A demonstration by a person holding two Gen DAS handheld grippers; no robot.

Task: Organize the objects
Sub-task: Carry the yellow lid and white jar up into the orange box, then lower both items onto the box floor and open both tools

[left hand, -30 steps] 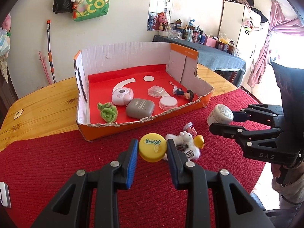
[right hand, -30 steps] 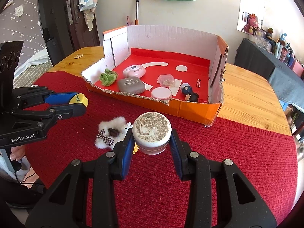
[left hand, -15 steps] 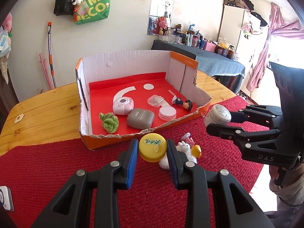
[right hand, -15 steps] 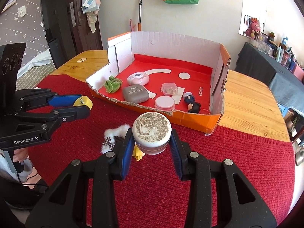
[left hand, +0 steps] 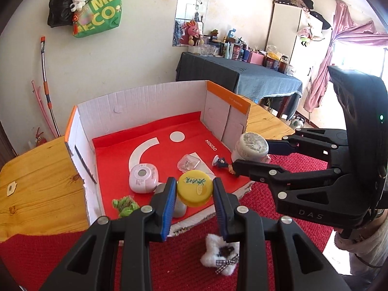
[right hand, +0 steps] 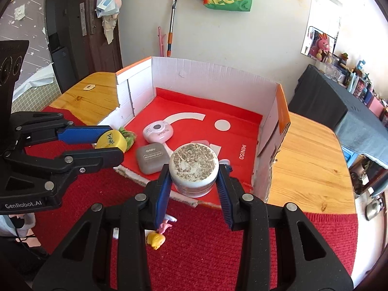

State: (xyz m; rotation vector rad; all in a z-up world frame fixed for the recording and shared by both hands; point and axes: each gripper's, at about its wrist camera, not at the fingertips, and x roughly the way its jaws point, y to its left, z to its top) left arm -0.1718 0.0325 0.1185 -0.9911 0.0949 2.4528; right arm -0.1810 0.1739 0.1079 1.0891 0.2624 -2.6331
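Keep the left gripper (left hand: 195, 191) clamped on the yellow cap (left hand: 194, 190), the right gripper (right hand: 192, 181) on the jar (right hand: 193, 169); release both onto bare box floor (right hand: 232, 143) ahead.

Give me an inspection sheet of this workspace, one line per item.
Surface: wooden table with a red knitted cloth over the near part.
Job's things: open cardboard box with a red floor, holding a pink round gadget, grey case, green scrunchie, clear container and small figure.
Clutter: white fluffy star and yellow-haired toy on the cloth.
Grippers: left tongs shut on a yellow cap; right tongs shut on a white jar.
Cables: nothing seen.
Surroundings: green tote bag, crowded side table.
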